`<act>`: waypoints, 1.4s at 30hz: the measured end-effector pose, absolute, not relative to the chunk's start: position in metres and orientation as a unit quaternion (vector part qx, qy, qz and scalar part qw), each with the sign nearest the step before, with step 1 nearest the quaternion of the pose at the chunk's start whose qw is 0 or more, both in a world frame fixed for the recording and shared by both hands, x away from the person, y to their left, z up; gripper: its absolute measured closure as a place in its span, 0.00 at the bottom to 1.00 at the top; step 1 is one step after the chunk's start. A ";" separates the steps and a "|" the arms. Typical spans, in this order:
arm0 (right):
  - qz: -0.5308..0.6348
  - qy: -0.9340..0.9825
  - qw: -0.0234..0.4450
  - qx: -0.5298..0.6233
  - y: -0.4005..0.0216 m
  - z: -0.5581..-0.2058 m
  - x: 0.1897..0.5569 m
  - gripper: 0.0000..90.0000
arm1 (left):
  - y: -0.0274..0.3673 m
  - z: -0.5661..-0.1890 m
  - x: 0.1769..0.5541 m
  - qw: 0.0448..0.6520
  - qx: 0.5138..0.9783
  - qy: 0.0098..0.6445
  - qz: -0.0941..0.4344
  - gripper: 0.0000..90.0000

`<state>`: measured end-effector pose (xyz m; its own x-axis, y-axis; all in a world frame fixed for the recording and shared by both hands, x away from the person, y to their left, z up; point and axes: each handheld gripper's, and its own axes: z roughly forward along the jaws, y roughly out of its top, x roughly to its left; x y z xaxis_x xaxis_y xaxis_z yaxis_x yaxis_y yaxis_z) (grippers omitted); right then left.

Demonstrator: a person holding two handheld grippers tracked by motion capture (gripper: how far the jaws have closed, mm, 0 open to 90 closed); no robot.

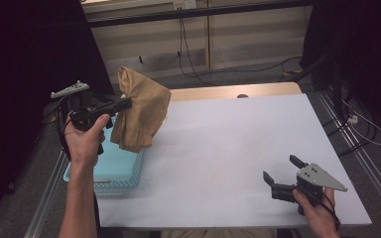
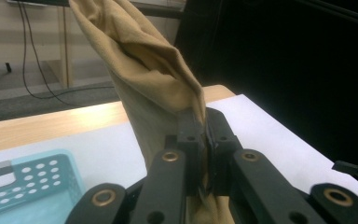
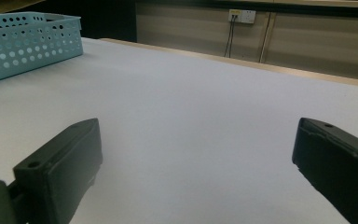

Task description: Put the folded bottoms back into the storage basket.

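A tan cloth (image 1: 141, 106) hangs in the air over the table's left side, above the basket's right edge. My left gripper (image 1: 127, 103) is shut on it near its top; in the left gripper view the cloth (image 2: 149, 79) rises from between the closed jaws, my left gripper (image 2: 206, 128) pinching a fold. Near the table's front right corner my right gripper (image 1: 281, 168) stands open, a hand holding it low over the white tabletop. In the right gripper view my right gripper (image 3: 196, 154) has nothing between its wide-apart jaws.
A light blue perforated basket (image 1: 124, 171) sits at the table's left edge, also in the right gripper view (image 3: 28, 44). The white table surface (image 1: 228, 144) spreads across the middle and right. Cables and a wall lie beyond the far wooden edge (image 1: 228, 91).
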<state>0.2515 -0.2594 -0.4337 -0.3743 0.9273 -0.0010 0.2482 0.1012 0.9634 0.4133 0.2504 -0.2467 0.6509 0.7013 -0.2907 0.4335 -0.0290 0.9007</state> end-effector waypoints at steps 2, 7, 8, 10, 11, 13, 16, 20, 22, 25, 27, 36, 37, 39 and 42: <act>0.501 0.660 0.339 0.445 -0.259 -0.434 0.252 0.02 | 0.253 -0.247 0.413 0.570 0.706 0.404 0.120 0.96; 0.501 0.659 0.340 0.446 -0.259 -0.434 0.252 0.02 | 0.262 -0.245 0.412 0.570 0.702 0.408 0.125 0.96; 0.501 0.659 0.339 0.446 -0.259 -0.434 0.252 0.02 | 0.264 -0.244 0.411 0.571 0.699 0.411 0.128 0.96; 0.502 0.660 0.338 0.445 -0.259 -0.434 0.251 0.02 | 0.270 -0.243 0.409 0.571 0.698 0.412 0.130 0.96; 0.503 0.659 0.338 0.445 -0.259 -0.434 0.251 0.02 | 0.272 -0.243 0.409 0.572 0.696 0.413 0.132 0.96; 0.503 0.660 0.338 0.445 -0.259 -0.434 0.251 0.02 | 0.278 -0.242 0.407 0.573 0.693 0.416 0.134 0.96; 0.502 0.660 0.339 0.445 -0.259 -0.434 0.251 0.02 | 0.286 -0.241 0.405 0.575 0.688 0.421 0.136 0.96; 0.502 0.659 0.339 0.445 -0.259 -0.434 0.251 0.02 | 0.295 -0.242 0.402 0.570 0.687 0.428 0.141 0.96; 0.502 0.659 0.339 0.445 -0.259 -0.434 0.251 0.02 | 0.299 -0.243 0.402 0.571 0.685 0.431 0.142 0.96; 0.502 0.659 0.339 0.446 -0.259 -0.434 0.252 0.02 | 0.303 -0.245 0.401 0.567 0.683 0.438 0.143 0.96; 0.502 0.659 0.339 0.446 -0.259 -0.434 0.252 0.02 | 0.304 -0.246 0.401 0.562 0.684 0.442 0.144 0.96; 0.499 0.657 0.341 0.451 -0.260 -0.435 0.253 0.02 | 0.310 -0.253 0.397 0.535 0.689 0.465 0.153 0.96; 0.499 0.657 0.340 0.451 -0.260 -0.435 0.253 0.02 | 0.313 -0.254 0.396 0.534 0.686 0.470 0.153 0.96; 0.499 0.656 0.340 0.454 -0.260 -0.435 0.254 0.02 | 0.316 -0.258 0.395 0.533 0.685 0.472 0.152 0.96; 0.498 0.657 0.340 0.453 -0.259 -0.435 0.255 0.02 | 0.319 -0.262 0.397 0.525 0.691 0.474 0.152 0.96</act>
